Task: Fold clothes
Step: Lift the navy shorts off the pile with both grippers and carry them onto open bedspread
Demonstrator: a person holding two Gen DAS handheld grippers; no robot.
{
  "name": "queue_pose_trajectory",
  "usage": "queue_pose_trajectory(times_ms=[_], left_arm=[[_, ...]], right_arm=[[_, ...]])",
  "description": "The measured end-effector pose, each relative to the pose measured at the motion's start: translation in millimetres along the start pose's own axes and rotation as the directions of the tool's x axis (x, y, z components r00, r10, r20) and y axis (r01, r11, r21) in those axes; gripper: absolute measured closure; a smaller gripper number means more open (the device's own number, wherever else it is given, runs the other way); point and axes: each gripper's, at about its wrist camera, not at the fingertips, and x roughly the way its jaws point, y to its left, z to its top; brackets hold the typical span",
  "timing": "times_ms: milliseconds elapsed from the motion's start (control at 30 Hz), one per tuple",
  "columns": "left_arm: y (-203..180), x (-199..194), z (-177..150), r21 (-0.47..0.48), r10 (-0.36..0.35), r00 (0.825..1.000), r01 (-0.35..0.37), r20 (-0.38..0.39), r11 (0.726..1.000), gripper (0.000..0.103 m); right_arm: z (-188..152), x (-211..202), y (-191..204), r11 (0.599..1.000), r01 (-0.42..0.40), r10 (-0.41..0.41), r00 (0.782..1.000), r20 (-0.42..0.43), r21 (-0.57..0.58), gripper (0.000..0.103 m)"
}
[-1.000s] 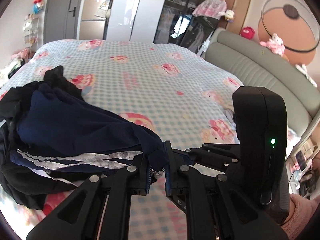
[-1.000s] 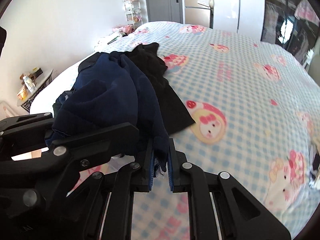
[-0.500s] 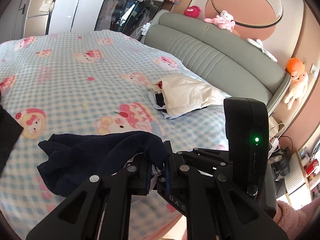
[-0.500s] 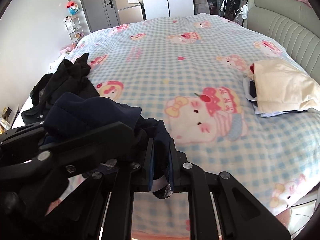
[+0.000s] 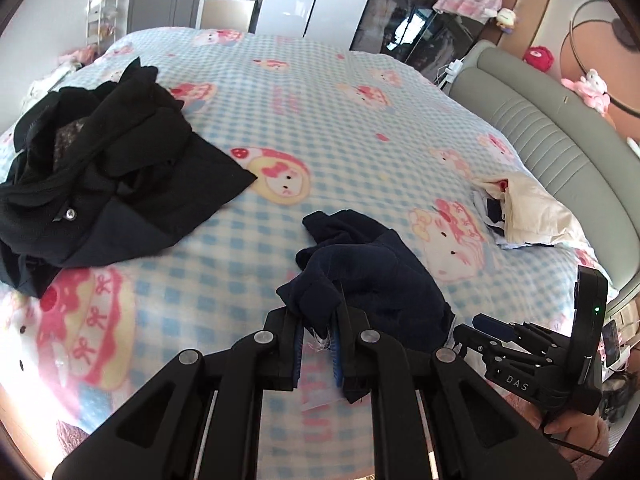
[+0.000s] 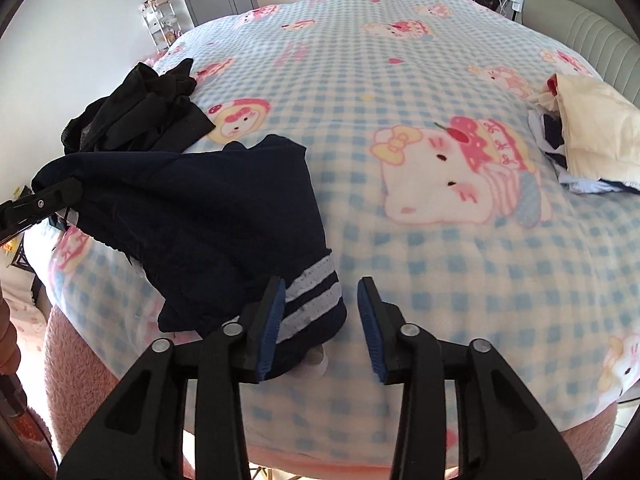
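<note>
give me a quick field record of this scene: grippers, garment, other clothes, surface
left gripper: shut on navy shorts
right gripper: open, jaws astride the striped hem, not gripping
navy shorts: spread on the bed near its front edge, one end lifted by the left gripper
black pile: unfolded heap, far left of the bed
folded stack: cream item on top, right side near the headboard
bed: blue check blanket with cartoon cats
</note>
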Motion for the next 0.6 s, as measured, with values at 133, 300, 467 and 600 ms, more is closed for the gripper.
queue_pose_trajectory(times_ms=[133,300,467,600], left_arm=[[-3.3,6.8,-4.4,0.007,-0.001,1.0,0.001,-0.018,1.0,0.091],[-7.4,15.3,-9.9,0.015,-0.002,0.999,0.003,-0.04,1.0,0.087],[6.7,14.7,-19.8,0.02,0.063,0.997,-0.062,-0.043,0.998,0.054],[23.8,18.7,-34.7,0.009,0.088,0.994,-0.087,-0.07,0.996,0.054]], right_arm=[[-13.1,-1.6,25.1,0.98,-0.177,0.172,0.983,-0.061,-0.086,0.042],[-29.2,26.3,54.1,0.978,-0.049,0.026,0.994,-0.11,-0.204,0.031],[-31.8,33.2,32.5,0.983,0.106,-0.119,0.989,-0.085,-0.148,0.046],[-20.9,15.8,7.0,0.983,0.178,-0.179,0.984,-0.012,-0.049,0.046]])
